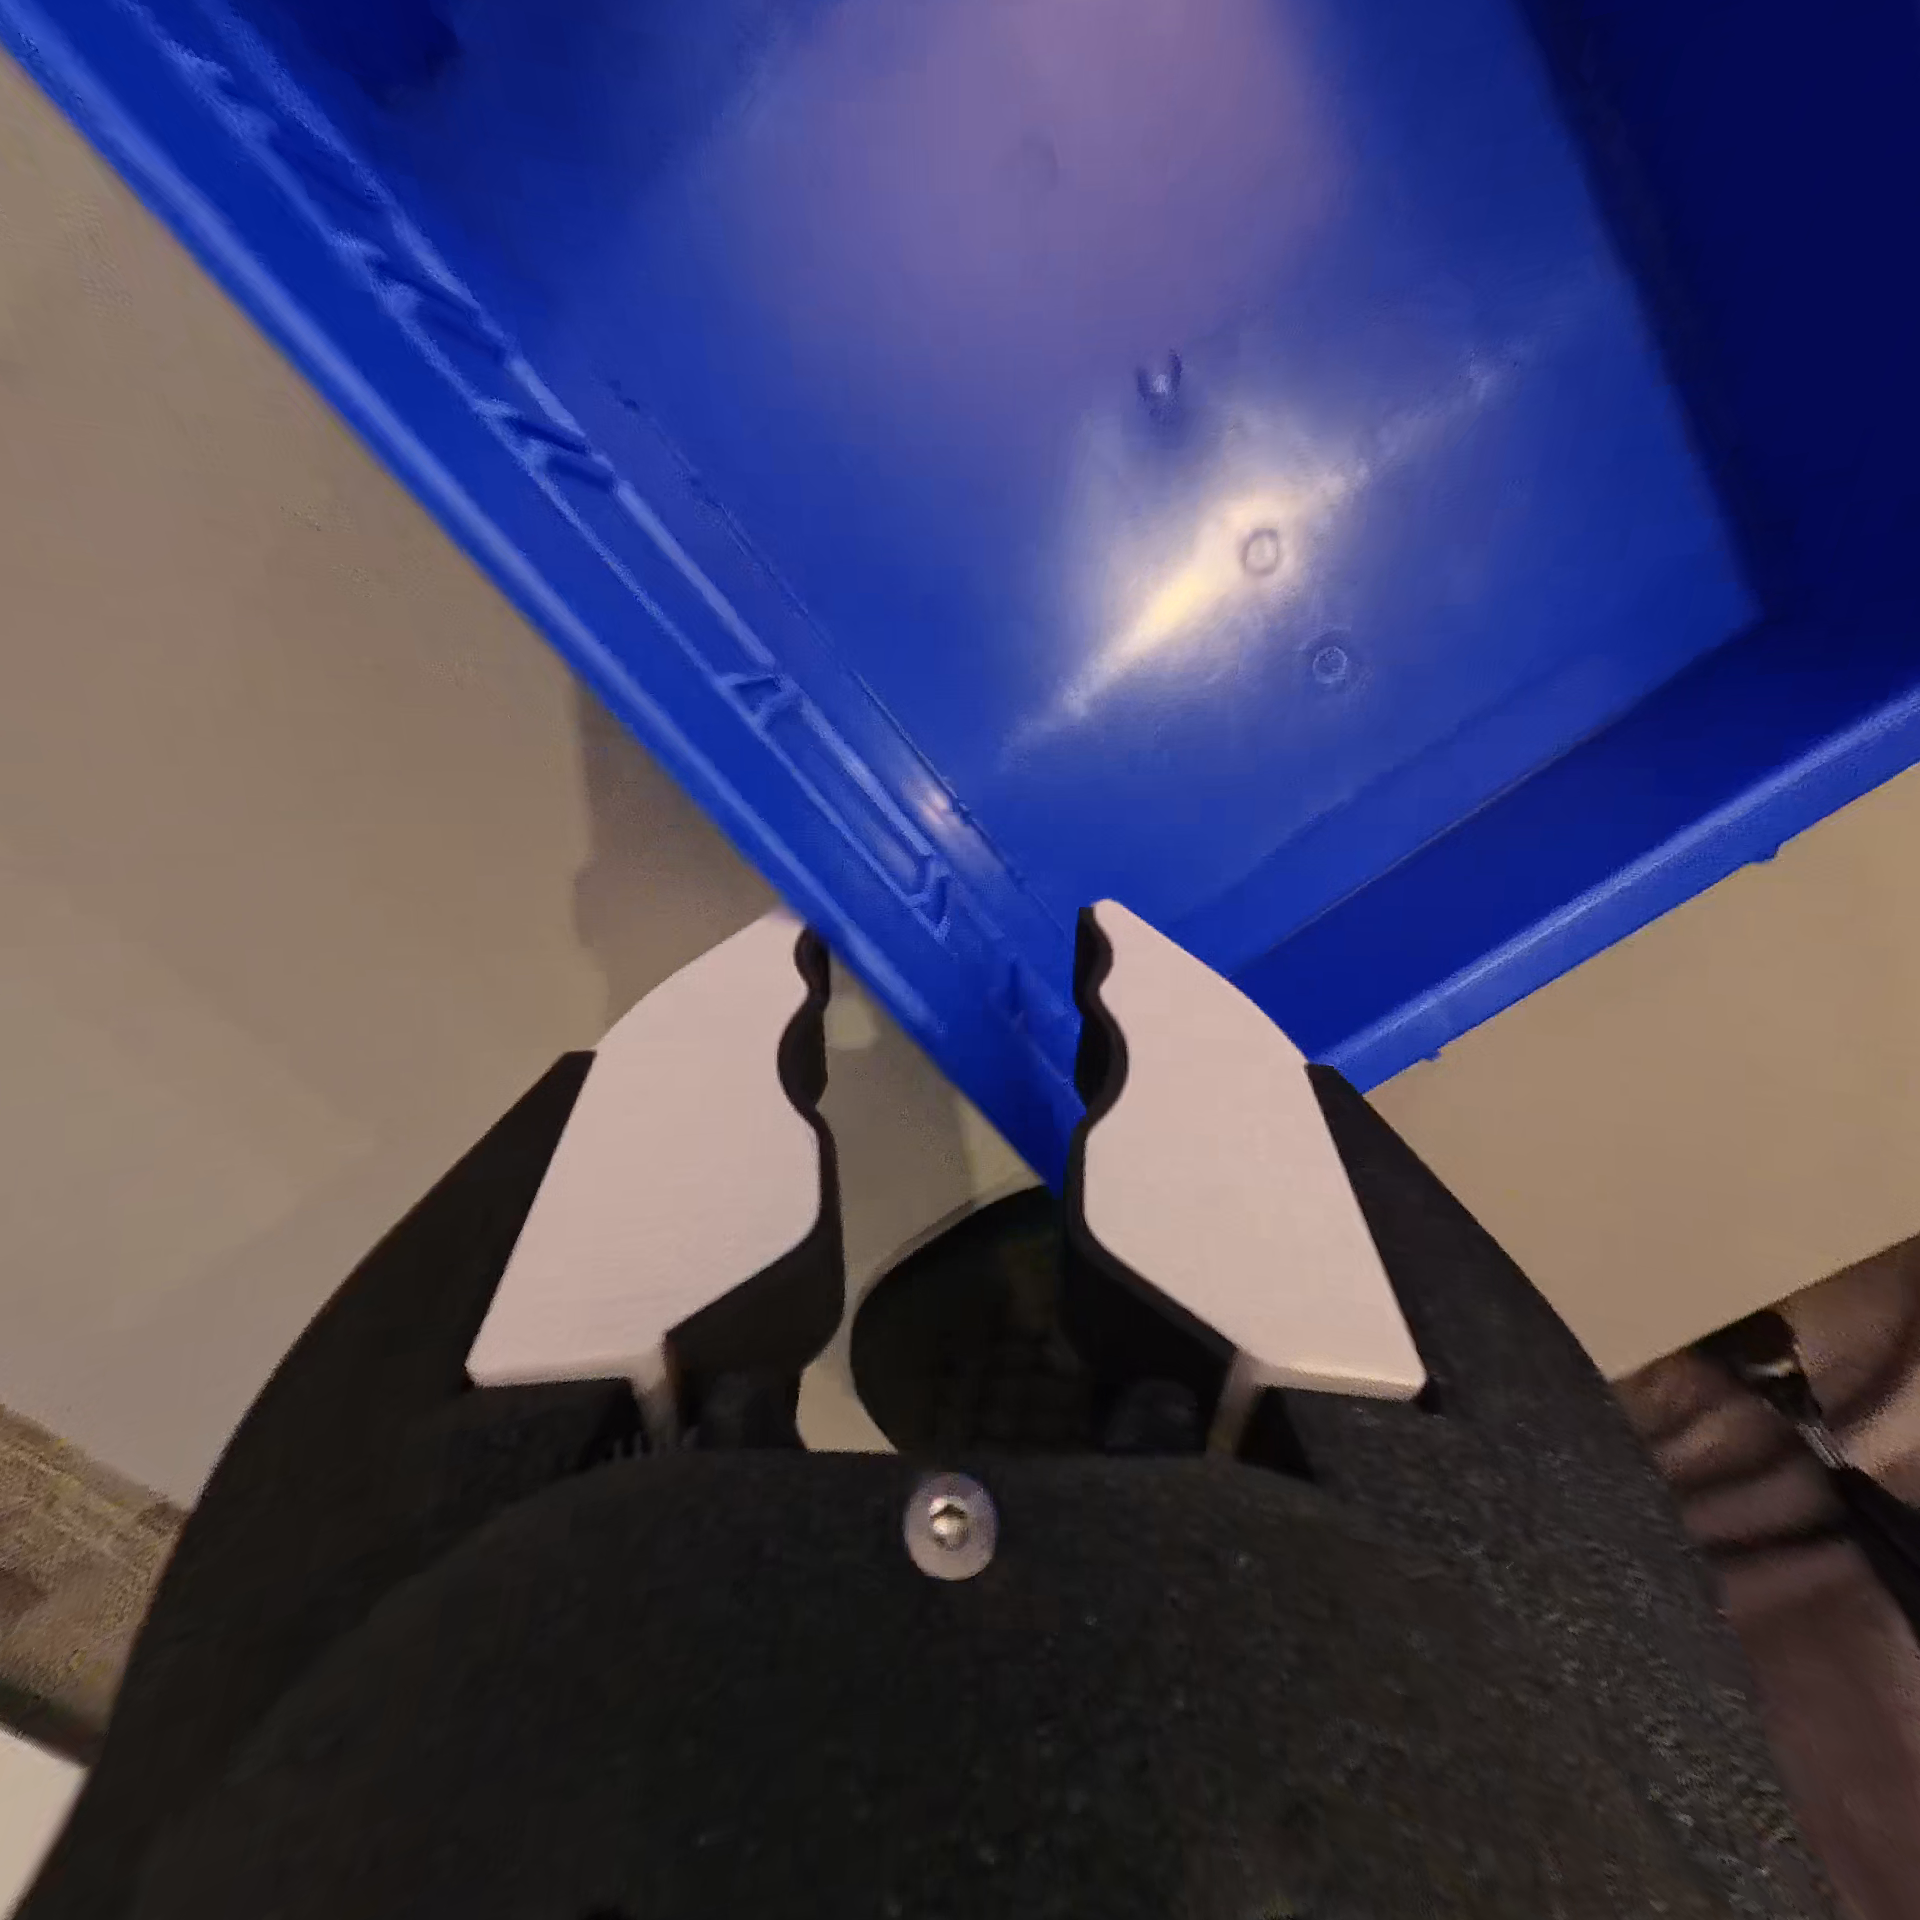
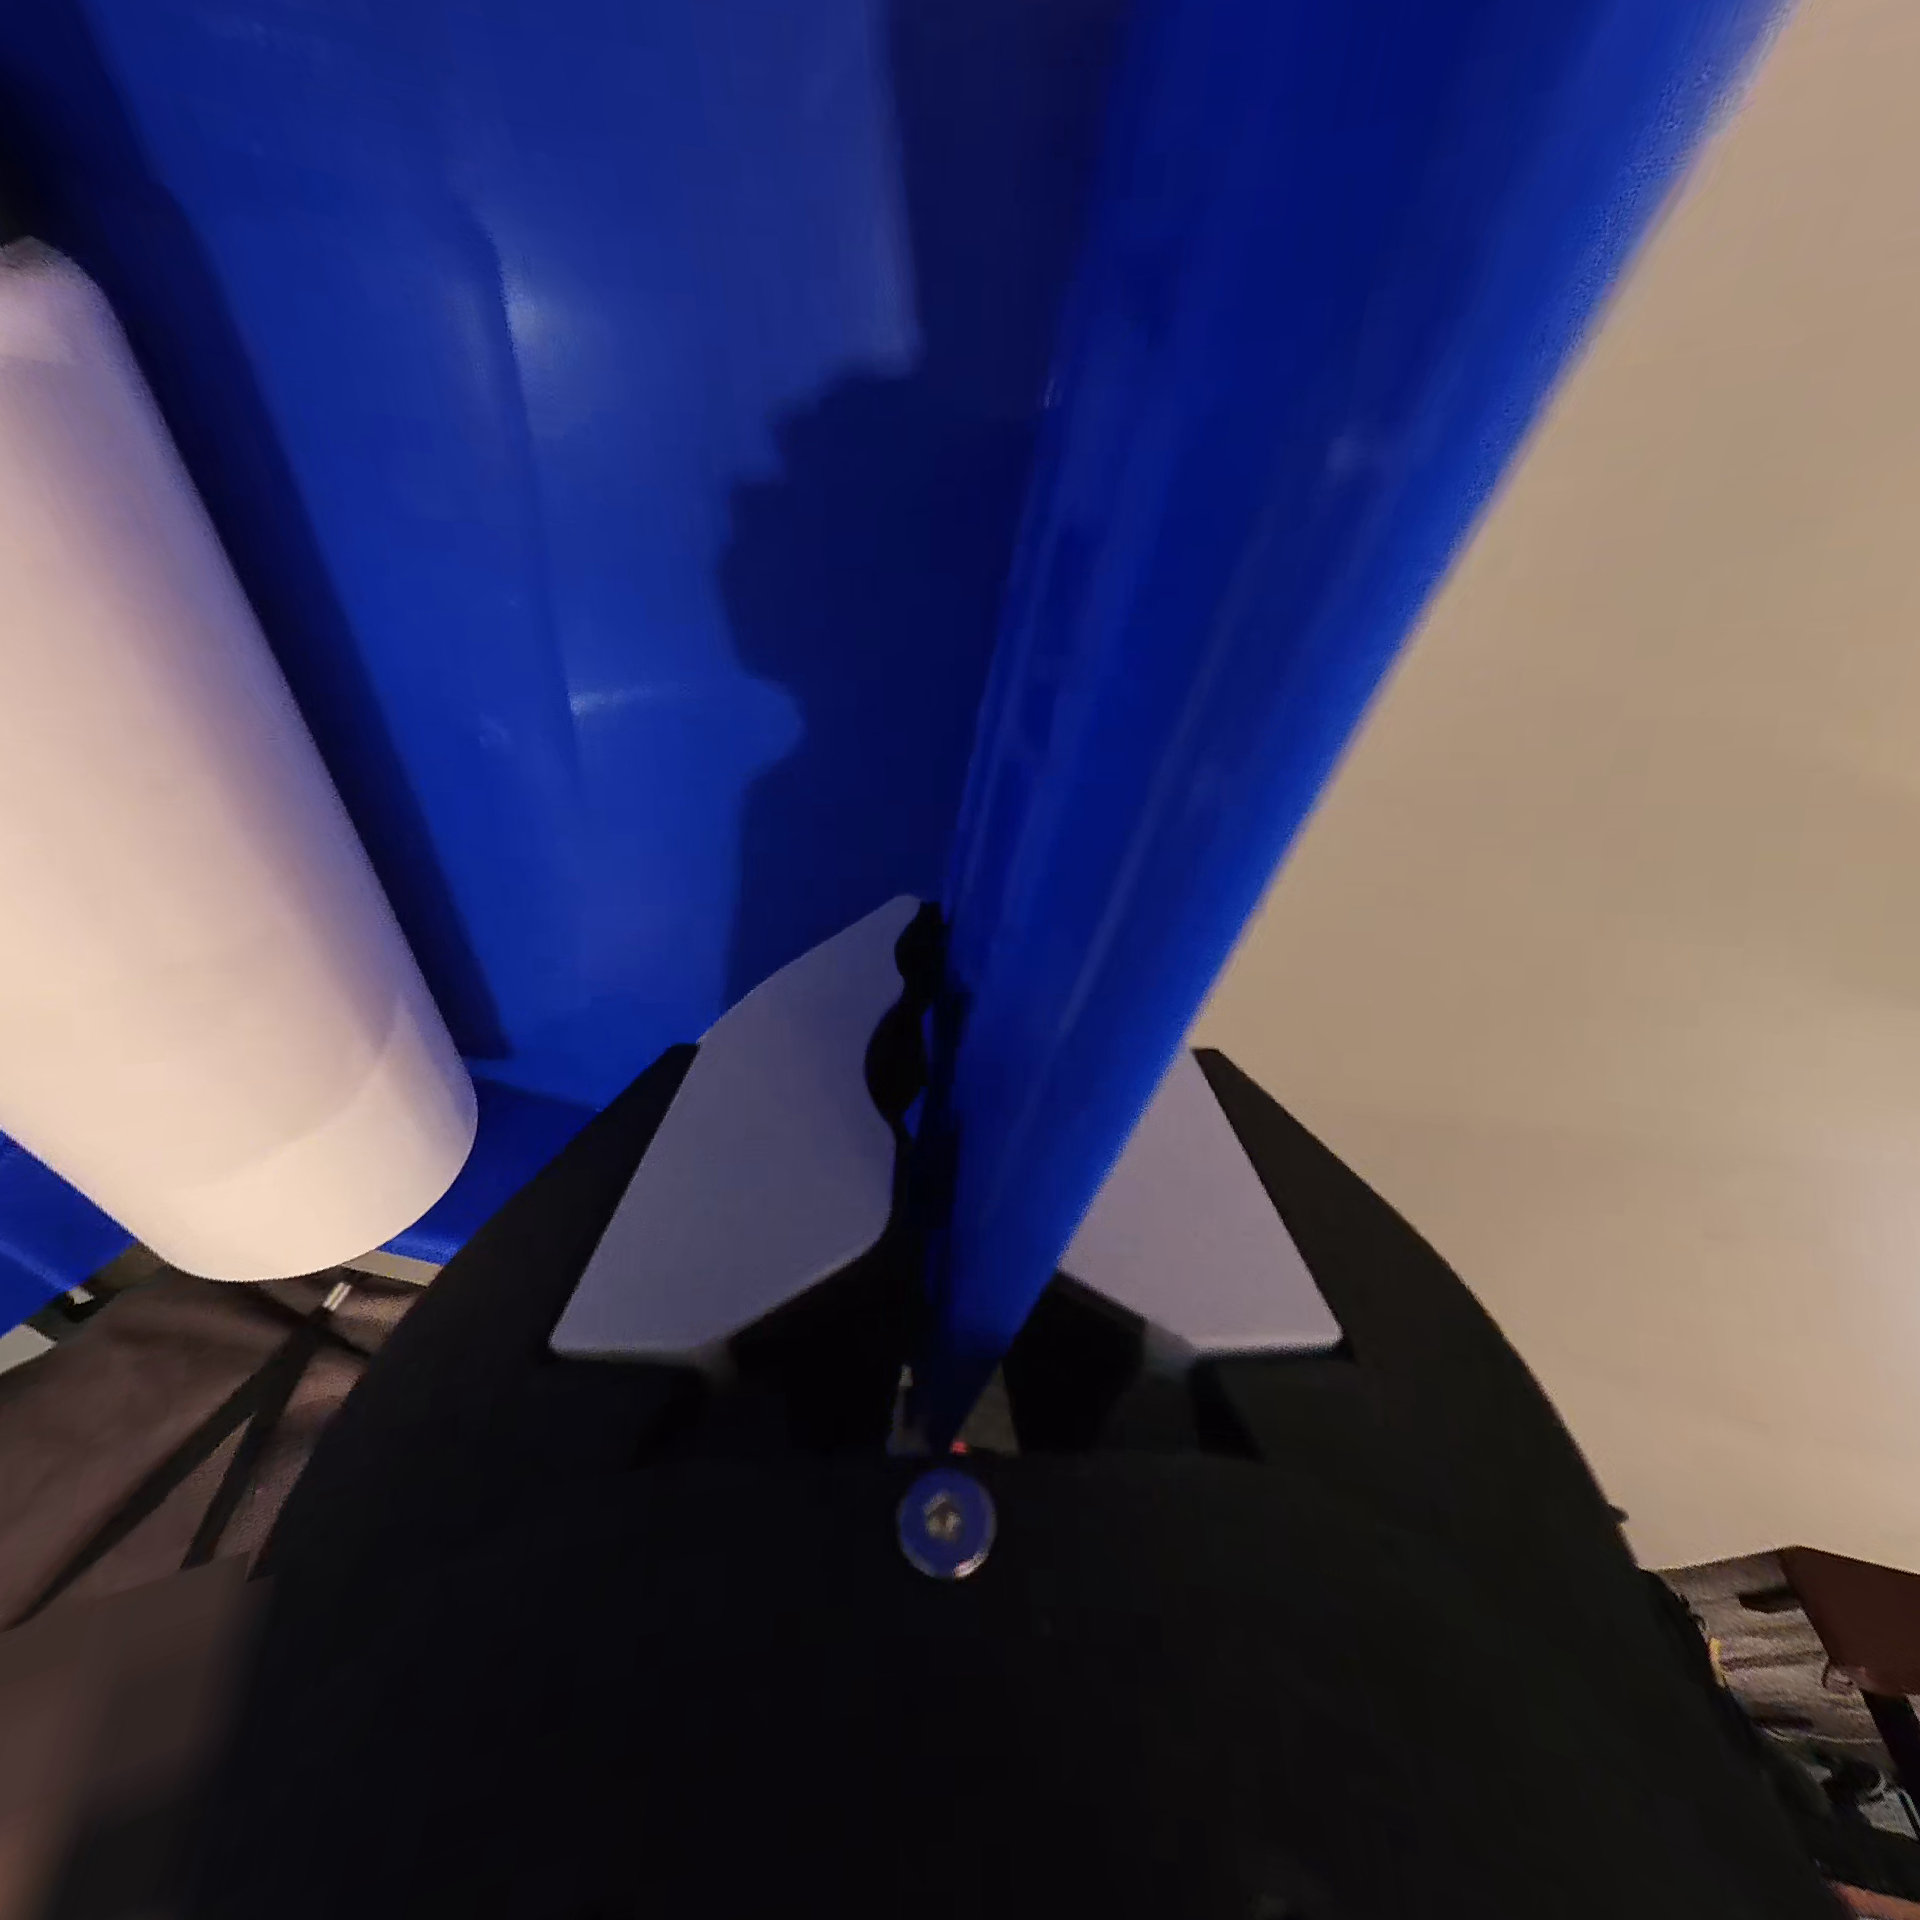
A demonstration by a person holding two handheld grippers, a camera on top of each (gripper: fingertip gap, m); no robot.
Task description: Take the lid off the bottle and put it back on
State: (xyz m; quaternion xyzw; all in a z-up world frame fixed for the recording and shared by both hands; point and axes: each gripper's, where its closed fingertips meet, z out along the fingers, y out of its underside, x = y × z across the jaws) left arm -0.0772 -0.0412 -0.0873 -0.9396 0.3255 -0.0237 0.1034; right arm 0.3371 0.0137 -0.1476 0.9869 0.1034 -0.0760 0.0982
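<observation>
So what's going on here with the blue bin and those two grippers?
A person is handling a blue plastic bin with two handheld grippers. The left gripper straddles the bin's rim near a corner, jaws apart. The right gripper is clamped on another wall of the bin. A white cylindrical bottle lies inside the bin; its lid isn't visible, so that step can't be judged.

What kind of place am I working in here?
Probably an indoor office or lab workstation. A blue plastic bin sits on a plain beige tabletop, a white cylindrical bottle lies in the bin, and carpeted floor shows past the table edge.
</observation>
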